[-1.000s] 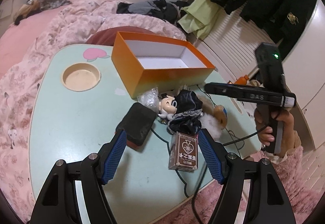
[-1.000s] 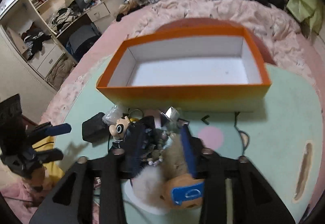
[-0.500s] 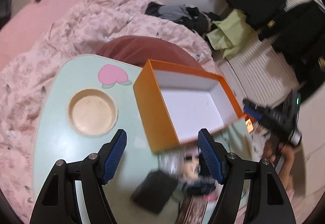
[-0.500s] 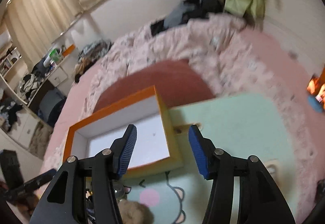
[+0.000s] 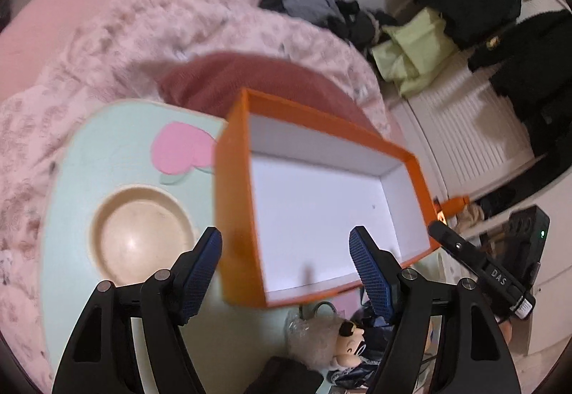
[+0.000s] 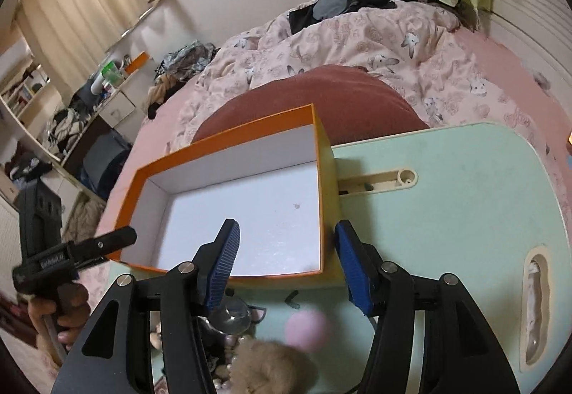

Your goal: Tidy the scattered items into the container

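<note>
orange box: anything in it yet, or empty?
Empty. The orange box shows only its bare white floor in both wrist views; the plush toy and other clutter lie on the table outside it.

A: You are looking straight down into the orange box [image 6: 228, 201]; its white floor is lying bare, so the middle of both frames is offering free room between the walls.

B: What is standing in your way?

A: The near orange wall is rising just ahead of your right gripper [image 6: 286, 265], whose jaws have just been opening with nothing between them. Below it, a fur pompom [image 6: 271, 369] and beads are crowding the bottom edge.

B: And in the left view?

A: A small doll [image 5: 348, 340] and dark cloth are piling at lower right; the mint table [image 5: 107, 161] is staying bare at left.
</note>
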`<state>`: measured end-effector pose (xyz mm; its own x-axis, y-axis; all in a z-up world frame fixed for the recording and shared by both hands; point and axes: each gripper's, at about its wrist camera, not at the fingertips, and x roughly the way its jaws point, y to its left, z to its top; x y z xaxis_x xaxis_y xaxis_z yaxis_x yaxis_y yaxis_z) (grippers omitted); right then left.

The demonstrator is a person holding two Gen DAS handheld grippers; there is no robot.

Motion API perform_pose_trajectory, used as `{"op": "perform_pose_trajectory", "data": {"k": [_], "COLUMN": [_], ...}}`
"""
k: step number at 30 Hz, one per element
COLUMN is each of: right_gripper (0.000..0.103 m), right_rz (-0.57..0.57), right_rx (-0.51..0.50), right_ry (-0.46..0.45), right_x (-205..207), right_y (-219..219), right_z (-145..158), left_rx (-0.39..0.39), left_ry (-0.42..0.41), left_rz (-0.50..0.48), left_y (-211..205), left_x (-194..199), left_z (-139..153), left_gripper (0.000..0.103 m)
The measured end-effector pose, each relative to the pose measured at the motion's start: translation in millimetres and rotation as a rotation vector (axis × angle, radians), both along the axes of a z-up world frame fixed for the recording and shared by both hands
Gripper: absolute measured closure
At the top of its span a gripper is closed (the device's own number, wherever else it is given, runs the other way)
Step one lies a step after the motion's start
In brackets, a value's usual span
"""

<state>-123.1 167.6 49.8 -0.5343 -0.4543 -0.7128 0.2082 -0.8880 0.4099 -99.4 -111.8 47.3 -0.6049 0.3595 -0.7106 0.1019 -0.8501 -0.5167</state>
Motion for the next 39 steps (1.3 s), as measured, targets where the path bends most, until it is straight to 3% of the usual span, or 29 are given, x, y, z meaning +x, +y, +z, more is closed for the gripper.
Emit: {"op": "perform_pose_trajectory", "data": {"k": [4,7,10,14,17,21,25,27,29,30,31,39], "right_gripper": [0.046,0.040,0.035,0.032,0.032,0.032,0.029,0.017,0.011,0.000,0.000,0.000], "right_rz": [-0.016,0.020,0.070,0.101,0.077,0.104,0.103,0.104,0.107,0.104,0.083,0.086], "right_rx": [0.065,0.148,0.217,0.244,0.348,0.399,0.480,0.480,0.424,0.397,0.408,0.406], "right_ry": [0.118,0.198,0.204,0.157,0.157,0.153,0.182,0.182,0.148,0.131,0.125,0.138], "right_x": [36,87,144,189,209,215,217,216,212,209,207,209], "right_y": [3,-1,-4,0,-3,-15,-24,-23,-16,-13,-10,-8], "right_z": [25,40,38,9,-16,-34,-40,-41,-45,-47,-49,-50], "left_rx": [-0.172,-0.238,-0.277,-0.342,-0.369,-0.468,-0.468,-0.481,-0.527,-0.552,-0.566,-0.562], "left_ry": [0.140,0.174,0.198,0.171,0.162,0.176,0.136,0.115,0.130,0.138,0.148,0.222], "left_rz": [0.013,-0.007,-0.063,-0.038,-0.024,0.008,0.013,0.024,0.038,0.042,0.038,0.024], "left_y": [3,11,21,29,41,60,64,66,72,77,81,88], "left_x": [52,104,151,185,192,198,194,191,192,193,194,198], "left_z": [33,41,39,18,0,-17,-32,-39,-43,-44,-46,-50], "left_gripper": [0.030,0.028,0.021,0.020,0.020,0.020,0.020,0.018,0.009,0.006,0.000,0.000]}}
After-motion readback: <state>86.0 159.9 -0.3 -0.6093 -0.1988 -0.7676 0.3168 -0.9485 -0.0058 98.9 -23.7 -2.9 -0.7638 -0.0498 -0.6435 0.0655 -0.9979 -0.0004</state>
